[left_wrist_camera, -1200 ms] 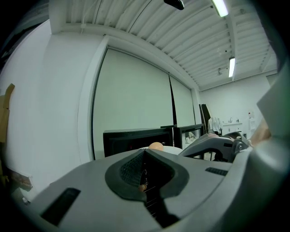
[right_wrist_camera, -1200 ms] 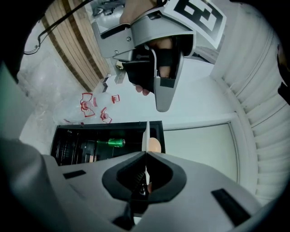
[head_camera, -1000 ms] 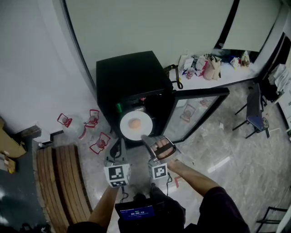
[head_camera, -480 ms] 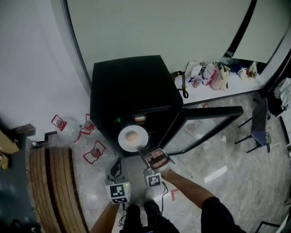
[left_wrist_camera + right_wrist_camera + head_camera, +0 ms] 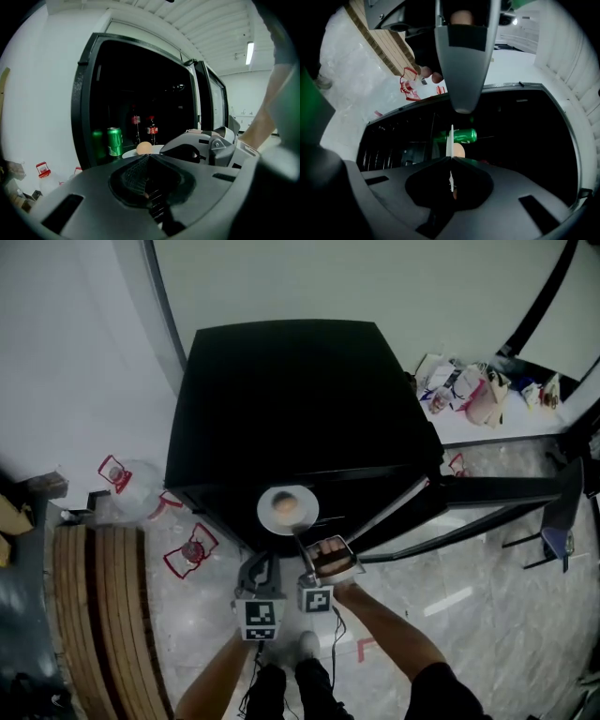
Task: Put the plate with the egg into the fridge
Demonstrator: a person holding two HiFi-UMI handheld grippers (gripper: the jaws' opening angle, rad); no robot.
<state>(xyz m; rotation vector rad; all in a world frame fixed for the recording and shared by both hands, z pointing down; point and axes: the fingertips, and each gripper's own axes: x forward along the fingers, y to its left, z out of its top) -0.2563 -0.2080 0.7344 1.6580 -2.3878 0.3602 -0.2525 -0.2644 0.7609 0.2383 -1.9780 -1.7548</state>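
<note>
Done: the fridge (image 5: 291, 399) has its fridge door (image 5: 487, 491) swung wide open toward the right of the head view, so the dark opening is free to enter.
Plate: the plate (image 5: 288, 509) is carried in the air at the front edge of the fridge, level with the opening, and seems not to rest on any shelf.
Egg: the egg (image 5: 286, 506) sits near the middle of the plate.
Inside: a green can (image 5: 114, 141) stands near the front left corner of a shelf, and two cola bottles (image 5: 152, 127) stand further back. The left gripper view shows the plate just beside the can.
Left to do: by my judgement, pushing the plate in over the shelf, setting it down clear of the can, letting go and drawing back. Closing the door may follow.
Right gripper: the right gripper (image 5: 298, 532) has its jaws pinching the near rim of the plate. In its own view the rim stands edge-on between them, so the gripper is rolled onto its side. It points at the opening, slightly downward, with the forearm stretched forward.
Left gripper: the left gripper (image 5: 149, 155) has its jaws pressed together with nothing between them. It is just beside the right gripper, aimed at the same opening and apart from the plate.
</note>
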